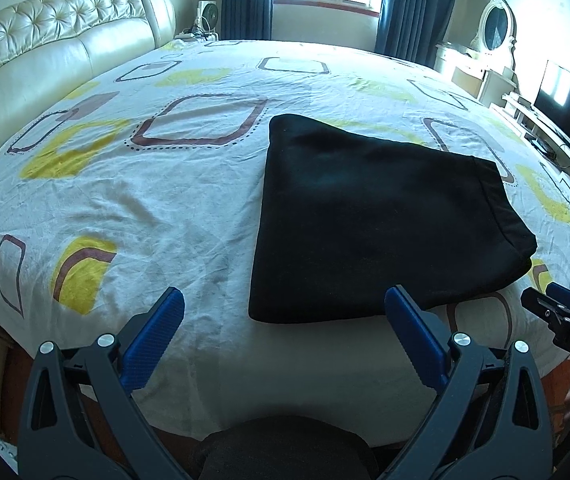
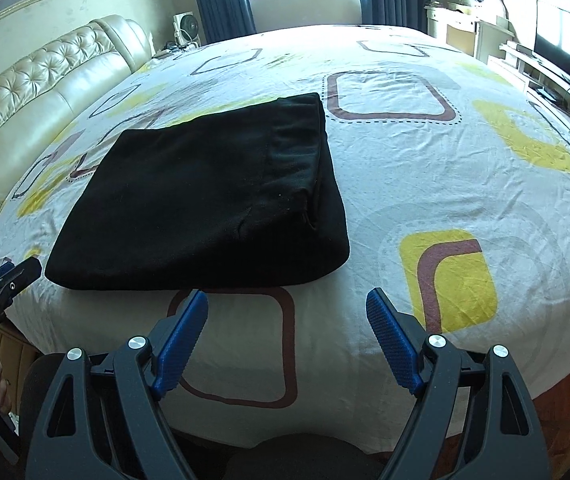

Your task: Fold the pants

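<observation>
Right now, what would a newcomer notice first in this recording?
The black pants, folded into a compact block, lie on the patterned bedsheet near its front edge. Both tools, left tool and right tool, hang open just short of it, holding nothing.

Left tool (image 1: 285, 308): jaws spread wide, blue pads (image 1: 155, 340) apart, empty, held level. Right tool (image 2: 287, 312): jaws likewise wide, empty, alongside the left, both pointing forward.
</observation>
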Motion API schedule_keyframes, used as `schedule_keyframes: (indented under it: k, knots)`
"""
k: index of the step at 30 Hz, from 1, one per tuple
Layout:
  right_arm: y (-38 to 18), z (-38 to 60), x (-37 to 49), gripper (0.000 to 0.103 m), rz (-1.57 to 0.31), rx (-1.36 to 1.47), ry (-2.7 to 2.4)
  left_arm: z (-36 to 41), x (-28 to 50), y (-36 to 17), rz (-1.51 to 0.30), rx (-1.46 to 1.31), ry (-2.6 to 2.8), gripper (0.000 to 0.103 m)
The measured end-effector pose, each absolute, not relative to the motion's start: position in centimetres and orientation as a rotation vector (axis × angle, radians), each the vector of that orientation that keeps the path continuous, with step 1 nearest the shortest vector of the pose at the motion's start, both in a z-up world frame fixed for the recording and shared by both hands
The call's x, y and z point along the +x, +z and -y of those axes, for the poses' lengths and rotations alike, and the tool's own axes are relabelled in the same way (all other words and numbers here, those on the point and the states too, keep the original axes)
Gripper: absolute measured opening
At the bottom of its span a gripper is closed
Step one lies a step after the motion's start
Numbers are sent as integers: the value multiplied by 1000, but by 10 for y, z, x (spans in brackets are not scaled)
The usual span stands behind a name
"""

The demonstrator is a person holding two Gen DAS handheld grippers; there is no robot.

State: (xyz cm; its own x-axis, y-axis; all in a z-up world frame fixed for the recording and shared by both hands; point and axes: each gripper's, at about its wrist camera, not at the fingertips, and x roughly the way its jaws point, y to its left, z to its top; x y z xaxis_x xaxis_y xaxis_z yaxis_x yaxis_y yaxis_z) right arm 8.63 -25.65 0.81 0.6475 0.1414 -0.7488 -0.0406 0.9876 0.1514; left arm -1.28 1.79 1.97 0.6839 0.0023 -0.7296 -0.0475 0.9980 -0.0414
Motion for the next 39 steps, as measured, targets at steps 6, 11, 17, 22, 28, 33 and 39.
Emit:
schedule_keyframes:
  k: [6, 11, 17, 22, 28, 33, 39]
  knots:
    - [4, 248, 85, 80, -851, 157, 102, -13, -12, 18, -820, -35, 17, 100]
    - [-1, 240, 85, 80, -859, 136, 118, -13, -11, 19, -820, -44, 17, 100]
    - [2, 245, 84, 80, -842, 153, 104, -13, -11, 21, -810, -42, 20, 100]
    - [2, 247, 85, 80, -847, 164, 98, -12, -11, 21, -812, -45, 19, 100]
    - [1, 245, 85, 80, -854, 156, 109, -11, -12, 24, -802, -52, 6, 100]
    - [0, 244, 84, 80, -861, 158, 111, -9, -12, 25, -800, -46, 1, 100]
    - [-2, 243, 85, 80, -872, 158, 115, -9, -12, 26, -795, -45, -3, 100]
